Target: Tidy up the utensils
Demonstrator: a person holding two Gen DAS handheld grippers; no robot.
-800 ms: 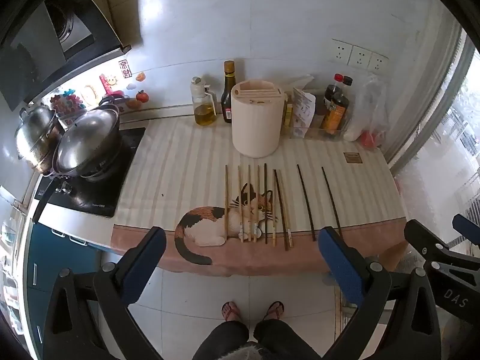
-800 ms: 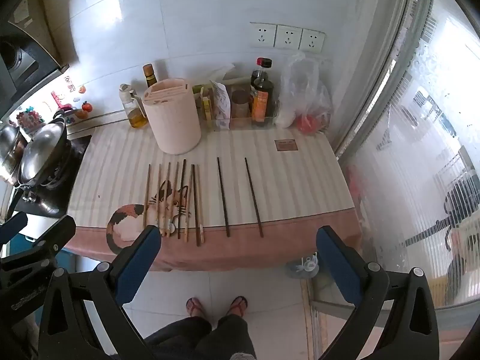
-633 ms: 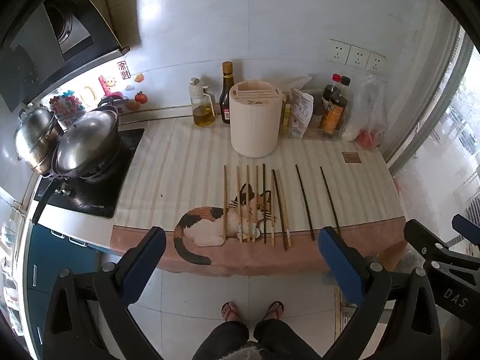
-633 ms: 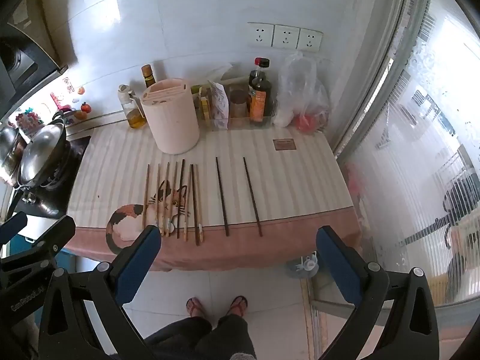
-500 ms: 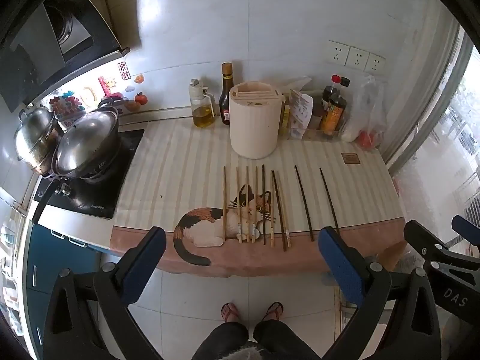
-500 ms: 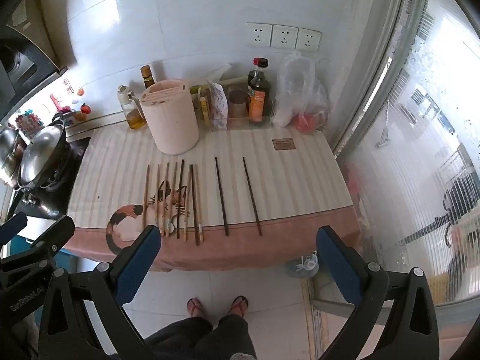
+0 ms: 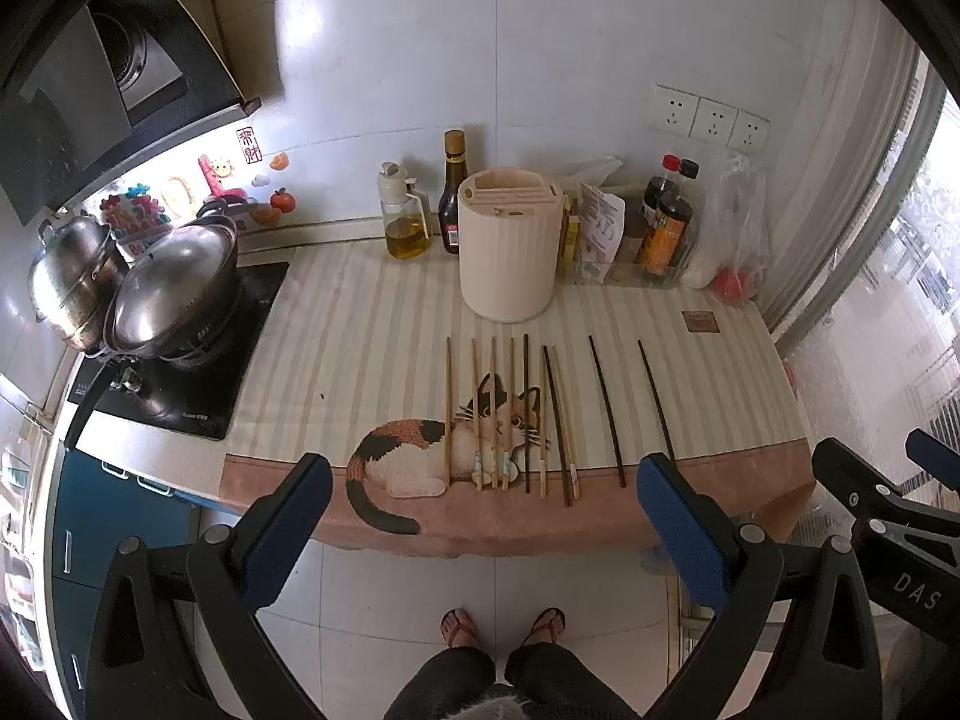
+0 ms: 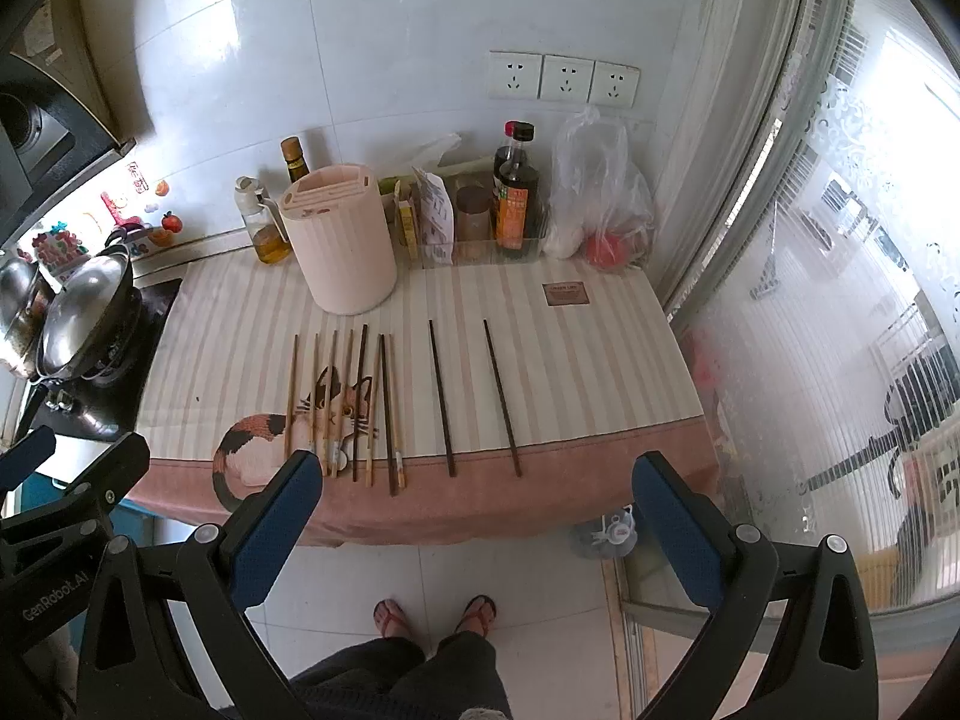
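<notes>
Left gripper (image 7: 483, 510): fingers (image 7: 288, 516) spread wide, gripping nothing, held level above the floor. Right gripper (image 8: 474, 504): fingers (image 8: 672, 516) equally wide, nothing between. Feet in sandals below.

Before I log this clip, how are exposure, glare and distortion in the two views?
Left wrist view: sharp; the chopsticks read clearly, the window at right is overexposed, and fisheye bends the wall tiles. Right wrist view: the frosted window is blown out, soft glare sits on the wall, and the tablecloth is evenly lit.
</notes>
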